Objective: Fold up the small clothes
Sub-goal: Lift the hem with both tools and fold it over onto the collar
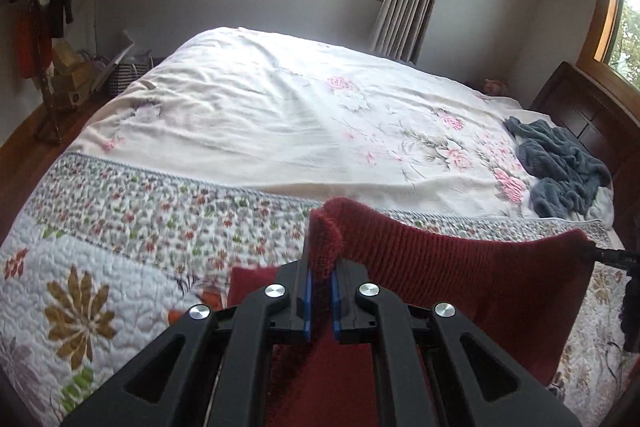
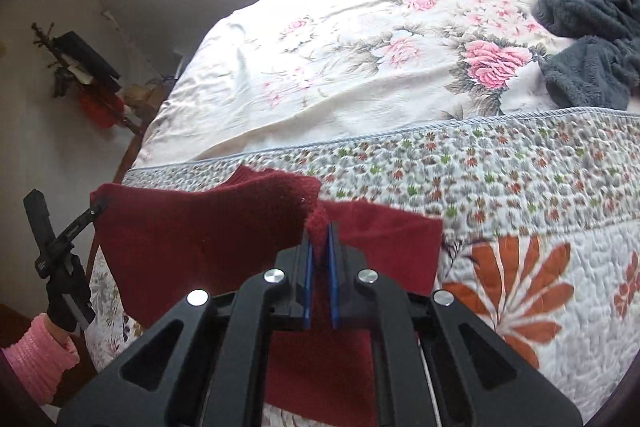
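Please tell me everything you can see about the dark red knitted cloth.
The dark red knitted garment looks like ribbed wool with fuzzy edges. It is held up and spread between both grippers: the left gripper pinches one bunched corner, the right gripper another. Its lower part hangs down toward the floral quilt on the bed. What kind of garment it is cannot be told.

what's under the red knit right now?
The floral quilt, where it shows. The red knit hangs between the left gripper and right gripper; anything directly beneath is covered.
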The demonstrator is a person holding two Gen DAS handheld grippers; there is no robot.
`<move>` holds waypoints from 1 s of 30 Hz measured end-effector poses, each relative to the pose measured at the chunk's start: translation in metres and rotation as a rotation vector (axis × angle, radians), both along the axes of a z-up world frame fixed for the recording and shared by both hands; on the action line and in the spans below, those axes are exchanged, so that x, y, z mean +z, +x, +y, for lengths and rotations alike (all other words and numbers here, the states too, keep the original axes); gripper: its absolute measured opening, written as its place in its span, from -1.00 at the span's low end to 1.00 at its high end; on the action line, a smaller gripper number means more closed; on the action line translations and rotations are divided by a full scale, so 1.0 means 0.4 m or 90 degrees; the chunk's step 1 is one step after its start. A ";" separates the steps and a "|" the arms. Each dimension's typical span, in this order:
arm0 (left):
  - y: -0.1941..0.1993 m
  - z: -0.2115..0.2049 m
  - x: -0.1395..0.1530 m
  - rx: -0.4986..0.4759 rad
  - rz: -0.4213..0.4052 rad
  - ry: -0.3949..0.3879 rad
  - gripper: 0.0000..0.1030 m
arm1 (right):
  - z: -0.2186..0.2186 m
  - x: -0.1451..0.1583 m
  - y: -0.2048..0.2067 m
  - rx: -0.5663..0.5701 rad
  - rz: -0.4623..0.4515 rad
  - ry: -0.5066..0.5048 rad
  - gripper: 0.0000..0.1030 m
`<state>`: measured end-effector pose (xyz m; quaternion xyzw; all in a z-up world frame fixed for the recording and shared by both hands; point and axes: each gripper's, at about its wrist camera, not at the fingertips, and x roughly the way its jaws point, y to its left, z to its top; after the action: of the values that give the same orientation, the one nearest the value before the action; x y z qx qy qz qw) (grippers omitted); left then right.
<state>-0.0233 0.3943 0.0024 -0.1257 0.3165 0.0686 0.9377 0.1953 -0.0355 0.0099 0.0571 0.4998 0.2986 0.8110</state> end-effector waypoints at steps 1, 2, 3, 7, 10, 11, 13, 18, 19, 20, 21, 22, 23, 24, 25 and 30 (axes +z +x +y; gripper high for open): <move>0.020 0.004 -0.006 0.000 0.001 0.001 -0.88 | 0.011 -0.009 0.021 0.002 -0.001 -0.011 -0.91; 0.039 0.008 -0.015 0.001 0.004 -0.001 -0.88 | 0.018 -0.016 0.031 0.001 -0.004 -0.023 -0.91; 0.066 0.015 -0.030 0.001 0.012 -0.003 -0.88 | 0.027 -0.031 0.049 0.001 -0.002 -0.035 -0.91; 0.147 0.031 -0.104 0.000 0.053 0.004 -0.87 | 0.046 -0.100 0.110 -0.005 0.034 -0.055 -0.91; 0.199 0.046 -0.177 0.003 0.096 0.015 -0.87 | 0.064 -0.165 0.146 -0.011 0.058 -0.078 -0.91; 0.211 0.050 -0.197 0.005 0.108 0.017 -0.87 | 0.069 -0.188 0.156 -0.013 0.065 -0.086 -0.91; 0.231 0.063 -0.242 0.015 0.135 0.009 -0.87 | 0.071 -0.228 0.176 -0.022 0.085 -0.093 -0.91; 0.270 0.079 -0.316 0.027 0.178 0.014 -0.85 | 0.070 -0.313 0.208 -0.045 0.129 -0.109 -0.90; 0.276 0.078 -0.325 0.027 0.185 0.017 -0.84 | 0.070 -0.333 0.212 -0.048 0.138 -0.113 -0.90; 0.283 0.076 -0.336 0.026 0.194 0.019 -0.83 | 0.071 -0.345 0.216 -0.052 0.145 -0.115 -0.90; 0.289 0.075 -0.349 0.026 0.205 0.023 -0.81 | 0.072 -0.357 0.220 -0.054 0.151 -0.117 -0.90; 0.294 0.074 -0.357 0.027 0.212 0.025 -0.78 | 0.074 -0.372 0.223 -0.056 0.158 -0.121 -0.89; 0.297 0.073 -0.366 0.028 0.219 0.026 -0.76 | 0.077 -0.376 0.220 -0.056 0.161 -0.125 -0.88; 0.300 0.074 -0.371 0.031 0.223 0.026 -0.71 | 0.079 -0.381 0.220 -0.057 0.163 -0.126 -0.87; 0.301 0.076 -0.375 0.034 0.226 0.023 -0.67 | 0.080 -0.387 0.220 -0.057 0.166 -0.127 -0.85; 0.298 0.098 -0.371 0.060 0.230 -0.011 -0.53 | 0.079 -0.376 0.220 -0.057 0.173 -0.126 -0.70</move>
<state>0.0959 0.4333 -0.1462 -0.1342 0.4741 0.1311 0.8603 0.2832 -0.0038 -0.1404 0.0391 0.6285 0.2011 0.7503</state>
